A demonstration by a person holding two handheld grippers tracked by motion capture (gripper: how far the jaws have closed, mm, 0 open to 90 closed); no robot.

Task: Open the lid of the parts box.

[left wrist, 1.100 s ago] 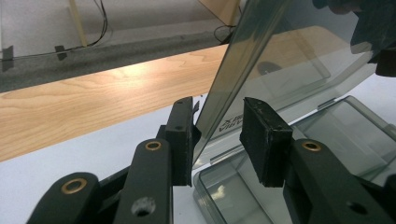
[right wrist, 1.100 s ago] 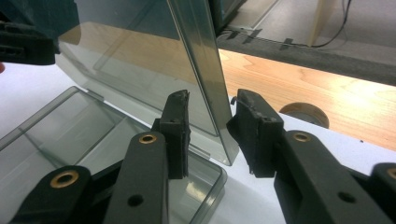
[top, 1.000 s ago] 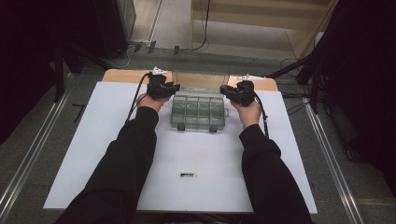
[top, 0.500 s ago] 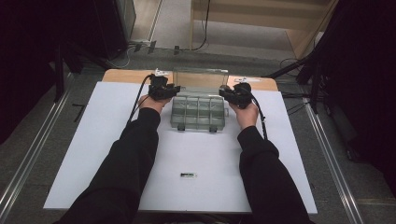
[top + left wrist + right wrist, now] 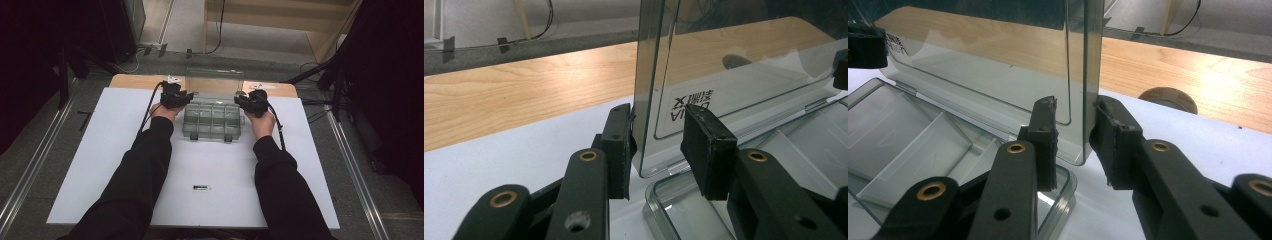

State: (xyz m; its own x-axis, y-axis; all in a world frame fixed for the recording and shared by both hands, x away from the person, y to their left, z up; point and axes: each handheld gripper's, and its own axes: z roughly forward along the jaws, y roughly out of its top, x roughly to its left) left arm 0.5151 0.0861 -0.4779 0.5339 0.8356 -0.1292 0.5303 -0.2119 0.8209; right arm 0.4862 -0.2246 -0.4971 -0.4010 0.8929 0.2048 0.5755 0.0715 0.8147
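Now upright: clear lid [image 5: 214, 81], long axis across the table [image 5: 100, 150].

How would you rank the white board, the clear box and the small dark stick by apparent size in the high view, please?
1. White board, by far the largest.
2. Clear box.
3. Small dark stick, plainly smallest.

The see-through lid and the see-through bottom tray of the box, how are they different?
The clear plastic lid stands upright; the clear plastic bottom tray lies flat on the white table. The lid is one plain sheet with a label; the tray is split into compartments. Gripper fingers straddle the lid's edges, not the tray's. Both are transparent plastic.
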